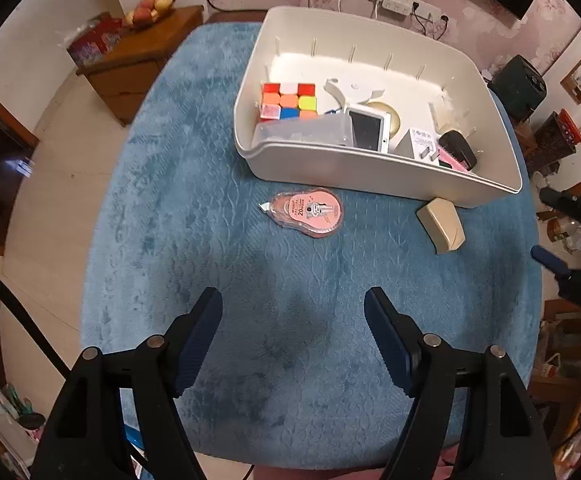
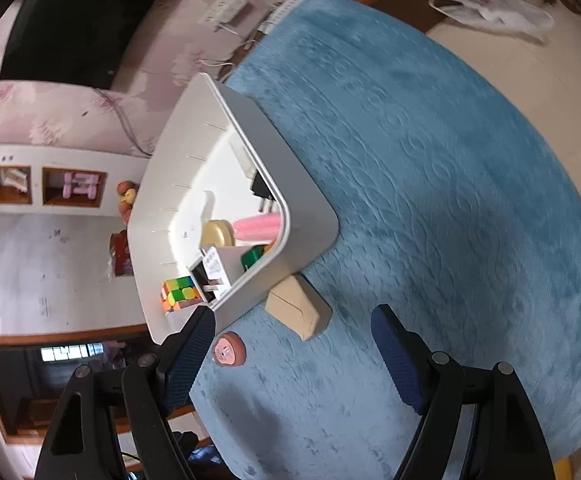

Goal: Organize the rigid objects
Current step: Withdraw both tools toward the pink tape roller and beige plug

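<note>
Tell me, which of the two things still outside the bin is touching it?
The beige block: its corner rests against the white bin, while the pink correction tape lies apart.

Bare blue cloth (image 1: 218, 240) is lying open on the near side of the table. The white bin (image 1: 370, 176) is standing across the far side, with a pink tape dispenser (image 1: 310, 211) and a beige block (image 1: 441, 225) sitting just before its front wall.

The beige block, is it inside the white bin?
No, the beige block lies on the blue cloth just outside the white bin, by its front wall.
</note>
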Demonstrator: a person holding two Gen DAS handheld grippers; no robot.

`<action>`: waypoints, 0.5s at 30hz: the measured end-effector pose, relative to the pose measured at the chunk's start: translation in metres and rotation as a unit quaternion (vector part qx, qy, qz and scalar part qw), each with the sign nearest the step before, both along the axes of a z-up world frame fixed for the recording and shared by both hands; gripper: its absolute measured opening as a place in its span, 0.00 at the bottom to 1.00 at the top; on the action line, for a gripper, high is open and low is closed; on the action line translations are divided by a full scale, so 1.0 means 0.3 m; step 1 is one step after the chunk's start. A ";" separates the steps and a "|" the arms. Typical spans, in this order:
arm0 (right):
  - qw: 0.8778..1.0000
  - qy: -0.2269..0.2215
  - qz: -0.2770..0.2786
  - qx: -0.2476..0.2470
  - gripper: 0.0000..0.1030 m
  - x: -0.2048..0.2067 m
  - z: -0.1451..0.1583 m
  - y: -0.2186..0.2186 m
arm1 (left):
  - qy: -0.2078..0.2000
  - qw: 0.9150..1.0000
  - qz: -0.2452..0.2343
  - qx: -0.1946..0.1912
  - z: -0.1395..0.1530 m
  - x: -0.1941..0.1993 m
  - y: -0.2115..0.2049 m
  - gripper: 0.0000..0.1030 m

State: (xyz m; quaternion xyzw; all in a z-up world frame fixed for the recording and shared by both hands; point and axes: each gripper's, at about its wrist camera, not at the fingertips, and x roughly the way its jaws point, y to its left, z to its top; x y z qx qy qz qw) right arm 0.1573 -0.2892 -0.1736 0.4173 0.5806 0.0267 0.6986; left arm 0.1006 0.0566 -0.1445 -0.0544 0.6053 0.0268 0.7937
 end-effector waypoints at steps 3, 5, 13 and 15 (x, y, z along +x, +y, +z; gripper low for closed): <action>1.000 0.015 -0.016 0.000 0.79 -0.015 -0.023 0.026 | 0.007 1.000 -0.016 -0.002 -0.025 0.028 0.008 0.76; 1.000 0.022 -0.021 -0.002 0.79 -0.018 -0.035 0.050 | 0.008 0.999 -0.032 0.005 -0.040 0.048 0.011 0.78; 0.998 0.033 -0.029 -0.052 0.79 -0.030 -0.072 0.180 | -0.013 0.989 -0.140 0.045 -0.098 0.113 0.008 0.79; 0.996 0.029 -0.022 -0.080 0.79 -0.035 -0.078 0.220 | -0.023 0.984 -0.168 0.055 -0.114 0.121 0.003 0.79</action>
